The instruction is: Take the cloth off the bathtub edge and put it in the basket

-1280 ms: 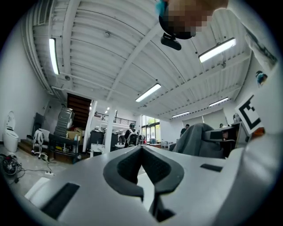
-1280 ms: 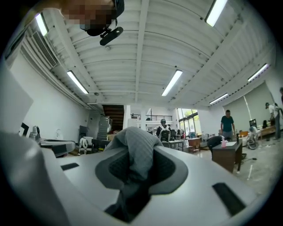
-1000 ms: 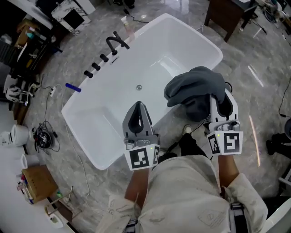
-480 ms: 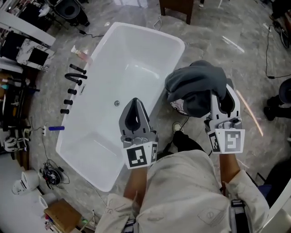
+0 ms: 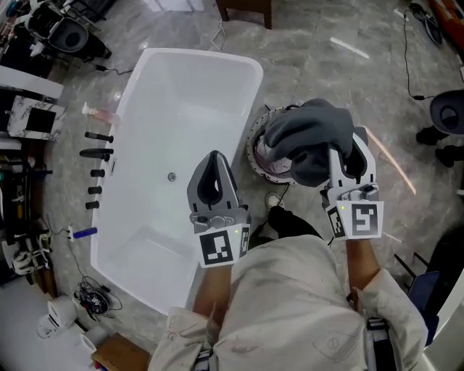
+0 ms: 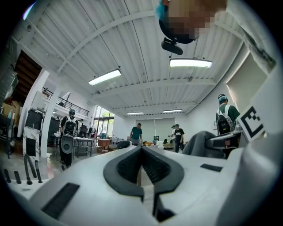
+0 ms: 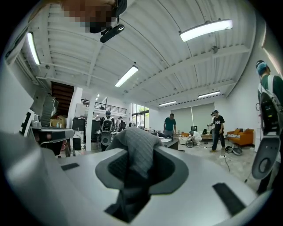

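Note:
My right gripper [image 5: 351, 153] is shut on a bunched dark grey cloth [image 5: 308, 134], which hangs in the air off the white bathtub's [image 5: 245, 123] right side. In the right gripper view the cloth [image 7: 138, 152] fills the gap between the jaws and drapes over them. A round basket [image 5: 251, 151] stands on the floor beside the tub, mostly hidden under the cloth, with something pinkish inside. My left gripper [image 5: 215, 161] hovers over the tub's right rim, shut with nothing in it. In its own view the left gripper [image 6: 141, 149] shows its tips meeting.
Black tap fittings [image 5: 96, 153], a bottle [image 5: 101, 114] and a blue object [image 5: 85, 232] line the tub's left side. A wooden furniture leg [image 5: 243, 10] stands at the top, a black chair base [image 5: 444, 116] and a cable [image 5: 406, 51] at right. People stand far off [image 7: 217, 128].
Both grippers and the held cloth have swung right, away from the tub. The basket has come into view beneath the cloth. Neither gripper's jaws changed.

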A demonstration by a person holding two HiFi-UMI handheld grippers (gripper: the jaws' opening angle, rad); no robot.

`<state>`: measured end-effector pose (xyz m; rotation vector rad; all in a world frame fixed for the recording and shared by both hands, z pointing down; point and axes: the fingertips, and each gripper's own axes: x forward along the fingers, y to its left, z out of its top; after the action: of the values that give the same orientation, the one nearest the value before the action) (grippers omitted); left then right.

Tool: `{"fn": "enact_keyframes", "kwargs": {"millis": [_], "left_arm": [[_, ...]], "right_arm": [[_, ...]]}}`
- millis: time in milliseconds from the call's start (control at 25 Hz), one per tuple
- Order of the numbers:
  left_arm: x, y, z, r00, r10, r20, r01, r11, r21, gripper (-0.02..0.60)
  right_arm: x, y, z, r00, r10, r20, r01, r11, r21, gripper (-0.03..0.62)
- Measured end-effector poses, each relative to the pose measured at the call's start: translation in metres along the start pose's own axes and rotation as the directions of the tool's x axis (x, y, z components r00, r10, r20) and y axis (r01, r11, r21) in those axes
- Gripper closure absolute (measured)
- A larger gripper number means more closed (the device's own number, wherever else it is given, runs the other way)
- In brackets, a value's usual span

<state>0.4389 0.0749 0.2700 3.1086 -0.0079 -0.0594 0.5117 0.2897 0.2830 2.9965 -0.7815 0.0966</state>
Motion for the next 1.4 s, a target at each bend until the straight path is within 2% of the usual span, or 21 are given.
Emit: {"fn": "enact_keyframes", "kwargs": {"millis": [160,360,520,640,800,1000,1200,1400], "left_arm": [[0.013,-0.011,-0.013,1.0,-0.018,-0.022,0.018,1.0,-0.001,0.586],[0.022,-0.015,-0.032,0.998,-0.026,-0.065,0.026,1.0,-0.004,0.586],[0.028,-0.019,-0.054,0.994,-0.023,-0.11,0.023,1.0,-0.001,0.586],[0.032,-0.018,-0.071,0.99,-0.012,-0.143,0.013,1.0,0.005,0.586],[0.033,-0.017,-0.09,0.983,0.003,-0.184,-0.003,1.0,0.0,0.586],[0.033,-0.015,-0.109,0.972,0.024,-0.232,-0.024,1.0,-0.001,0.586],[0.032,-0.015,-0.123,0.964,0.024,-0.264,-0.027,1.0,-0.007,0.586],[0.033,-0.016,-0.132,0.957,0.02,-0.289,-0.025,1.0,-0.013,0.586]], "right_arm": [[0.009,-0.011,-0.026,0.999,-0.006,-0.043,0.006,1.0,0.001,0.51],[0.024,-0.01,-0.082,0.989,0.011,-0.148,-0.005,0.999,0.041,0.51],[0.04,-0.012,-0.147,0.966,0.017,-0.26,0.001,0.998,0.068,0.51],[0.056,-0.013,-0.207,0.936,0.018,-0.351,0.011,0.997,0.08,0.51],[0.067,-0.009,-0.29,0.866,0.036,-0.499,0.016,0.995,0.099,0.51],[0.076,-0.004,-0.374,0.767,0.05,-0.64,0.012,0.996,0.092,0.51],[0.079,0.002,-0.443,0.631,0.091,-0.77,0.024,0.99,0.137,0.51],[0.081,0.004,-0.488,0.502,0.108,-0.858,0.043,0.988,0.149,0.51]]}}
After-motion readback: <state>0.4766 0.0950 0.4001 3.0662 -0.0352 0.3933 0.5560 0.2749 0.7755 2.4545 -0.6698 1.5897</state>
